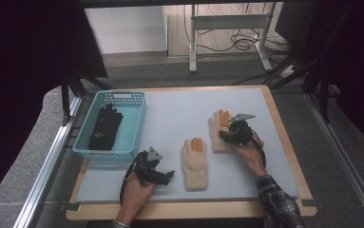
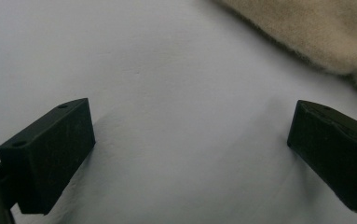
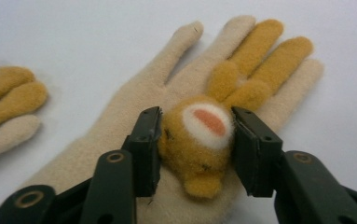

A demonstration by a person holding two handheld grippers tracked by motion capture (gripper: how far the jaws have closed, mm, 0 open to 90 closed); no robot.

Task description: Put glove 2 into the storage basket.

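A grey carpeted floor (image 1: pixel 137 71) lies beyond the wooden table (image 1: pixel 284 142); behind it stand a metal-legged desk frame (image 1: pixel 227 28), loose cables (image 1: pixel 246 42) and black curtains (image 1: pixel 23 57).

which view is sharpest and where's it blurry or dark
Right gripper view is sharpest: the fuzz on the cream glove reads clearly. Left gripper view is soft, the near fingers casting faint shadows on the mat. High view is grainy, its outer edges dark.

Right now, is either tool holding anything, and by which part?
The right tool is closed on the far glove, its jaws on either side of the orange animal head sewn to it. The left tool stands open over bare mat.
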